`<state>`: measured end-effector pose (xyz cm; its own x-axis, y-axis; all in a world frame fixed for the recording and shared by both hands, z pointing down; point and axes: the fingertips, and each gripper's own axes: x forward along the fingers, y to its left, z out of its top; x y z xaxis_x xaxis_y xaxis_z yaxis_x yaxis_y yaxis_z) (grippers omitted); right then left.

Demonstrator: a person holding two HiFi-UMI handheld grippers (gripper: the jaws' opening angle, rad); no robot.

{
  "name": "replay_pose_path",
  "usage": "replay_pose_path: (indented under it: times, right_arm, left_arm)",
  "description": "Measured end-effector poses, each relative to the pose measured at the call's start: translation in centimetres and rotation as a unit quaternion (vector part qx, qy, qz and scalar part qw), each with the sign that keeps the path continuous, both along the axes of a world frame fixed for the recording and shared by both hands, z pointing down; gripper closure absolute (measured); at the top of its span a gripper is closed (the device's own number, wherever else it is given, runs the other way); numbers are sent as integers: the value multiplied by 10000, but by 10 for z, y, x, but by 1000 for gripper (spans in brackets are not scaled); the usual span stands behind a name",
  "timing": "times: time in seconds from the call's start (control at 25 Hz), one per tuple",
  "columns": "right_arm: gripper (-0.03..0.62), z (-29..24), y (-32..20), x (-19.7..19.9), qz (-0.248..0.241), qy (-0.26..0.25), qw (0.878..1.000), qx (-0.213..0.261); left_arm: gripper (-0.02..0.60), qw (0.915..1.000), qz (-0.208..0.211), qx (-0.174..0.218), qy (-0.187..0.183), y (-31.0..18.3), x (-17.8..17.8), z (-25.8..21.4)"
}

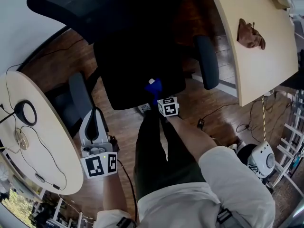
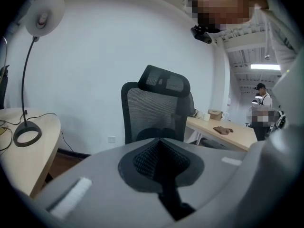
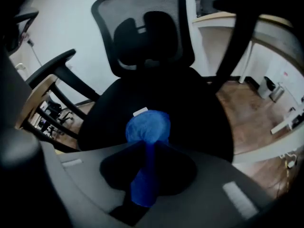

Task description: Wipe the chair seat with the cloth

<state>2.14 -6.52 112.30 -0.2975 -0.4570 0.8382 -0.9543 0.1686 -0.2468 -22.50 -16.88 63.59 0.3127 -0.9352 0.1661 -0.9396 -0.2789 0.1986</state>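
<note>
The black office chair's seat (image 1: 137,65) (image 3: 185,108) fills the middle of the head view, with its mesh backrest (image 2: 154,110) (image 3: 142,27) behind. My right gripper (image 1: 155,90) (image 3: 148,141) is shut on a blue cloth (image 1: 153,86) (image 3: 148,129), bunched into a ball ahead of the jaws, just above the seat's front edge. My left gripper (image 1: 94,122) (image 2: 160,163) hangs lower left, beside the chair's left armrest (image 1: 80,95). Its jaws are pressed together with nothing between them, pointing at the backrest.
A round beige table (image 1: 33,141) (image 2: 28,151) with a ring-base lamp (image 1: 25,112) (image 2: 27,133) and cables stands at left. A second desk (image 1: 259,46) with a brown rag (image 1: 250,33) is at right. The right armrest (image 1: 207,61) flanks the seat. Wooden floor lies below.
</note>
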Motion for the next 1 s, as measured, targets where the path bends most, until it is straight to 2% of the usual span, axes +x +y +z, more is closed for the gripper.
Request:
replay_pose_path:
  times: [0.08, 0.2, 0.32, 0.4, 0.44, 0.52, 0.6, 0.64, 0.72, 0.8, 0.88, 1.0]
  right_arm:
    - [525, -2, 9, 62, 322, 224, 9992, 43]
    - [525, -15, 18, 131, 606, 453, 9970, 133]
    - [525, -30, 13, 163, 792, 481, 9955, 196]
    - [525, -56, 10, 160, 695, 423, 9961, 333]
    - [525, -82, 12, 152, 626, 351, 9965, 423]
    - [525, -172, 19, 126, 515, 81, 9967, 622]
    - [525, -297, 12, 100, 506, -346, 9922, 1090]
    - [525, -367, -3, 89, 534, -595, 9853, 1511]
    - [525, -519, -45, 71, 527, -1037, 9599, 2552]
    - [525, -679, -68, 58, 333, -1225, 9262, 3551]
    - [525, -820, -60, 56, 44, -1111, 8823, 4574]
    - [525, -982, 16, 51, -79, -874, 8092, 5809]
  left_arm:
    - [511, 10000, 73, -26, 13, 0, 3, -2]
    - [511, 9998, 155, -82, 43, -2, 11, -2]
    - [511, 9997, 206, -144, 28, -5, 22, -4]
    - [511, 9995, 254, -202, -12, -4, 30, -16]
    - [508, 9993, 286, -232, -32, -1, 34, -28]
    - [507, 9990, 357, -278, -43, 11, 43, -69]
    - [507, 9985, 469, -277, -72, 15, 55, -130]
    - [507, 9982, 545, -217, -122, 9, 60, -169]
    - [507, 9971, 706, 83, -286, -7, 69, -264]
    - [509, 9937, 867, 535, -465, -9, 76, -365]
    - [520, 9850, 1136, 1159, -582, 12, 88, -452]
    - [522, 9637, 1392, 2223, -491, 89, 91, -550]
